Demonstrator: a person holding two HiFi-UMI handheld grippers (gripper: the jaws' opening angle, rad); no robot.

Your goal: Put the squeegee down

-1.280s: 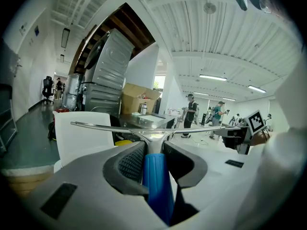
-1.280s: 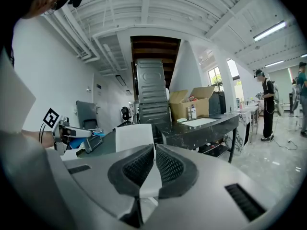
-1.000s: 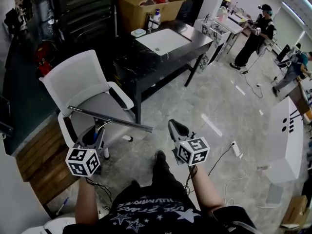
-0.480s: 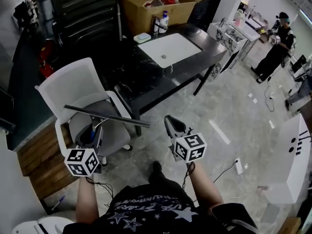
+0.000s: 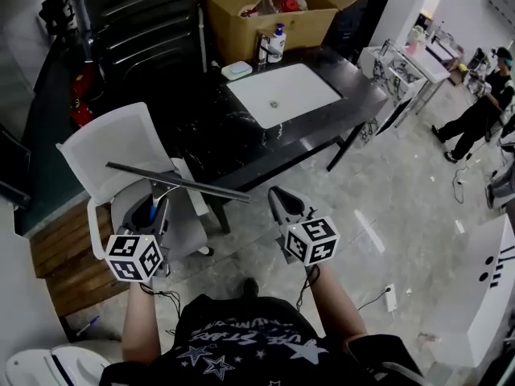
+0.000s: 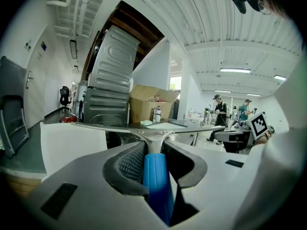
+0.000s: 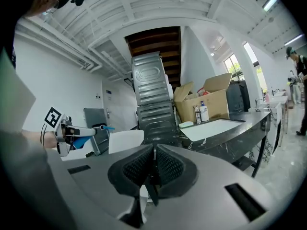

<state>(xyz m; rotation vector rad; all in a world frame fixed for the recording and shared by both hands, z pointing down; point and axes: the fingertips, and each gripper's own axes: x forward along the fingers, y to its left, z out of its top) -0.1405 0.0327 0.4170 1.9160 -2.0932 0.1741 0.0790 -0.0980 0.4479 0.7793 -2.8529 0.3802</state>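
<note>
Left gripper [image 5: 158, 214]: its jaws are partly open and squeeze the blue handle of the squeegee [image 5: 177, 182]. The grip looks snug.
Right gripper [image 5: 280, 198]: its jaws are pressed together with nothing between them. It is at 3 o'clock from the left one, a little apart.
Squeegee: it is up in the air, not on anything. Its long thin bar lies flat across, over the white chair [image 5: 113, 145].
Step now: I think the squeegee is being carried to a spot. It is not put down yet.
Best spot: the black table [image 5: 326, 125] at 1 o'clock looks good to me. It has bare room beside the white sink [image 5: 282, 95].
How to do it well: keep the bar flat. Lower it slowly until it rests on the top. Only then let the jaws open, and pull straight back.
Watch out: the bar is long. One end could bump the chair back at 11 o'clock, or the bottle [image 5: 277, 42] near the box [image 5: 241, 14] at 12 o'clock.
Hard to see: the low end of the handle is hidden inside the left gripper. I cannot see the rubber edge of the bar. The bar and the gripper cover part of the chair seat. Nothing shows where the squeegee is meant to go.
</note>
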